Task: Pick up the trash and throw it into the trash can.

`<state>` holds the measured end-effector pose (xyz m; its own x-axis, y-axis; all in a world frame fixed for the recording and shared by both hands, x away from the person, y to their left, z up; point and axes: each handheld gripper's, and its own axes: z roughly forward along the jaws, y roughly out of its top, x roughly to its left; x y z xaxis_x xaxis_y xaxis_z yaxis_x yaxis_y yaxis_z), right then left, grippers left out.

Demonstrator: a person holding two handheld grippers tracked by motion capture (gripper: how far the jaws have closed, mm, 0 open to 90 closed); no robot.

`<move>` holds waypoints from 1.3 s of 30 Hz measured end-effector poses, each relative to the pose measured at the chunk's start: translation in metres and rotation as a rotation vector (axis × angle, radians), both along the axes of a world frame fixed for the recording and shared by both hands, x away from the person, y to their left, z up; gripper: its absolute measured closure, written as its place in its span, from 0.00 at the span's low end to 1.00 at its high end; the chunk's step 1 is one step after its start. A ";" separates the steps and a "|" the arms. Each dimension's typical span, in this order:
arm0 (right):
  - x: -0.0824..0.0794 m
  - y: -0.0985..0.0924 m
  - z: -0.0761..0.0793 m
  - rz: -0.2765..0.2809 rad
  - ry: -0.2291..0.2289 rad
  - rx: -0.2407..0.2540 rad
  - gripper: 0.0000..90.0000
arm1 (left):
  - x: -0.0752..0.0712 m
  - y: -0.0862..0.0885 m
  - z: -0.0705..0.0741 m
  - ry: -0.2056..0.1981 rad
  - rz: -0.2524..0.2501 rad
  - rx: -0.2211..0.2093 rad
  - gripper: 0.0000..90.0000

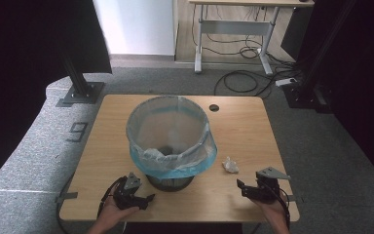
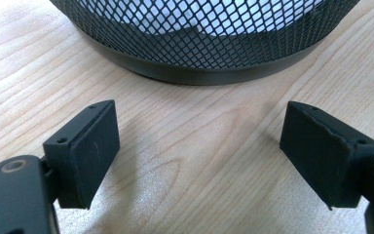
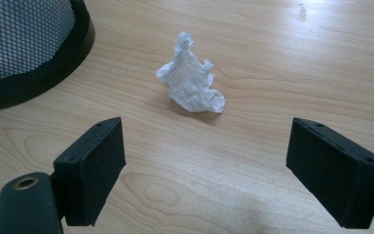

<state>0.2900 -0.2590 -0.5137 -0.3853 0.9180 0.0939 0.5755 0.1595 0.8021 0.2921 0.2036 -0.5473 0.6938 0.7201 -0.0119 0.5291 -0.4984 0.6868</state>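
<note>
**Both tongs wide over the bench, paper wad lying loose beside the bin**

The wooden bench point(image 1: 243, 131) carries everything here, its light grain running under both hands. On it, about the middle, stands the black mesh waste bin point(image 1: 170, 181), upright, lined with a pale blue plastic bag point(image 1: 175, 165) whose edge is folded down over the rim; something crumpled and white lies inside at the bottom of the liner. In the left gripper view the bin's dark base ring point(image 2: 199, 73) sits flat on the wood just ahead of the jaws.

The left tongs point(image 1: 143, 200) hang near the front edge, just in front of the bin's foot, jaws spread wide with bare wood between them. The right tongs point(image 1: 243, 187) are near the front right of the bench, jaws likewise spread as wide as they go and gripping nothing.

The crumpled white paper wad point(image 3: 191, 80) lies on the bench to the right of the bin, apart from it, a little ahead of the right tongs and roughly in line with the gap between their jaws, touched by neither pad
</note>
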 end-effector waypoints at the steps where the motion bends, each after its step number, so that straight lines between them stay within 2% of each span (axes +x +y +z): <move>1: 0.000 -0.001 0.000 -0.003 0.000 0.002 0.15 | 0.000 0.000 0.000 0.000 -0.001 0.000 0.16; 13: 0.000 0.001 0.000 -0.011 0.001 -0.014 0.16 | 0.000 0.000 0.000 0.000 -0.002 0.001 0.16; 22: 0.002 0.006 0.001 0.014 -0.020 -0.003 0.19 | 0.000 0.000 0.000 0.000 -0.003 0.001 0.16; 39: 0.003 0.009 0.004 0.011 -0.046 0.018 0.22 | 0.000 0.000 0.000 0.000 -0.003 0.001 0.16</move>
<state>0.2933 -0.2498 -0.5095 -0.3998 0.9119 0.0928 0.5366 0.1508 0.8303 0.2925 0.2035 -0.5473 0.6960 0.7179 -0.0114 0.5277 -0.5007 0.6862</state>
